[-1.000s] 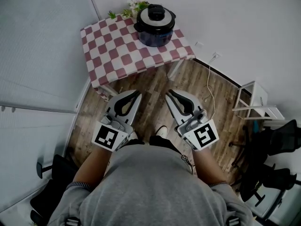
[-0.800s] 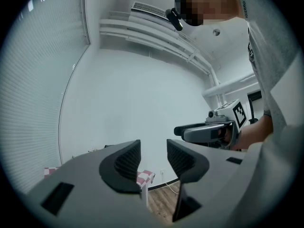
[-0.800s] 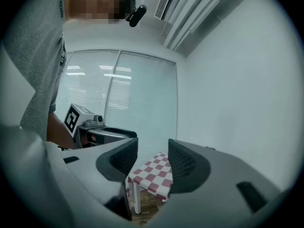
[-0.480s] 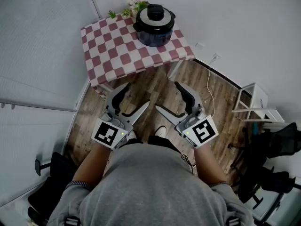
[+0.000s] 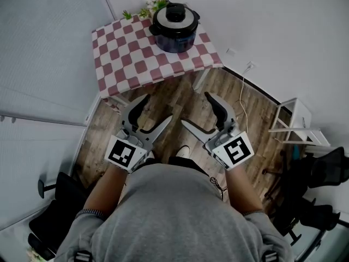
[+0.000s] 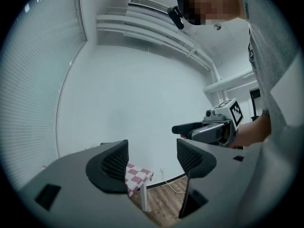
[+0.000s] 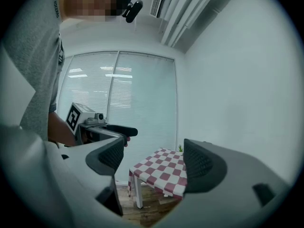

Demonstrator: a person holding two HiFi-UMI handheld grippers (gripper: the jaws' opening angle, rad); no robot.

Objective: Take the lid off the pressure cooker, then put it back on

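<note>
The pressure cooker (image 5: 174,25) stood near the far right corner of the table (image 5: 133,61), close against the far edge. Its lid (image 5: 175,14) was seated on the pot, so removal had not begun. Small potted plants (image 5: 154,3) stood just beside it along the same edge. The remainder of the checked cloth carried nothing.

The left gripper (image 5: 157,109) and the right gripper (image 5: 196,109) were held side by side over the wooden floor (image 5: 180,94), well short of the table's near edge. The jaws of each had just been opening and stood spread wide, with nothing between them.

Assessment: both grippers appeared to be readied ahead of the approach, presumably so that one could steady the pot while the other took the lid.
</note>
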